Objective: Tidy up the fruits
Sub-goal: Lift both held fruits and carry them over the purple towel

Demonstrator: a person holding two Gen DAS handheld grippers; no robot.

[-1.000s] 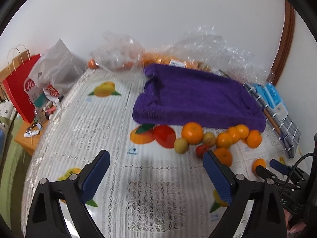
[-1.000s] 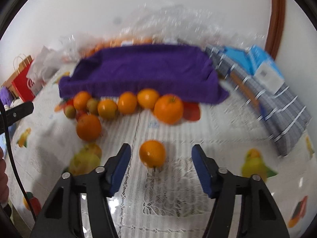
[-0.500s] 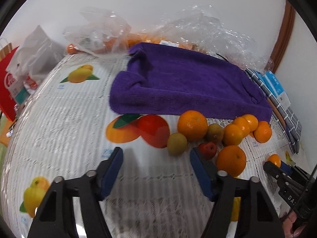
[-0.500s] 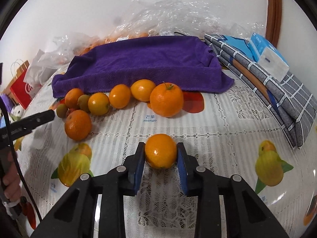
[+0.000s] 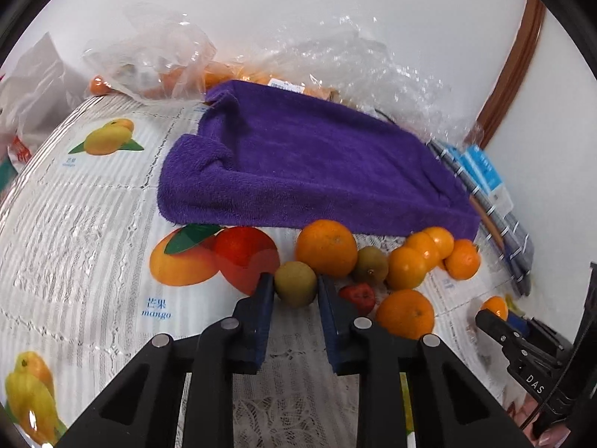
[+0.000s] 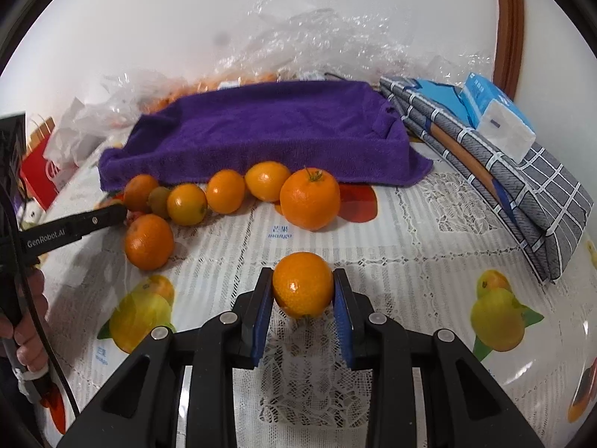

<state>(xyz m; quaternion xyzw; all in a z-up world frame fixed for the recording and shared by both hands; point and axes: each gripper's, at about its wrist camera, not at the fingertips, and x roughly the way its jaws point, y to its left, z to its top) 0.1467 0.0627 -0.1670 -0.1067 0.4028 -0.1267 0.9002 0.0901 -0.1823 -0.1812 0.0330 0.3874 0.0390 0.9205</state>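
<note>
My left gripper (image 5: 295,284) is shut on a small green-brown fruit (image 5: 295,288) at the left end of a row of fruit. Behind it sit a big orange (image 5: 326,247), a second green-brown fruit (image 5: 370,264), a small red fruit (image 5: 357,295) and several more oranges (image 5: 406,312). My right gripper (image 6: 303,288) is shut on a loose orange (image 6: 302,284) in front of the row; it also shows at the right edge of the left wrist view as right gripper (image 5: 498,315). A purple towel (image 5: 309,164) lies folded behind the fruit.
The table wears a white lace cloth (image 6: 429,231) printed with fruit pictures. Crumpled clear plastic bags (image 5: 156,63) holding more oranges line the wall. A folded grey checked cloth (image 6: 522,186) with blue packets (image 6: 492,112) lies at the right. A hand (image 6: 26,336) holds the left gripper's handle.
The left gripper came down and forward to the row and shut on the green-brown fruit. The right gripper shut on the loose orange and has held it in place since.
</note>
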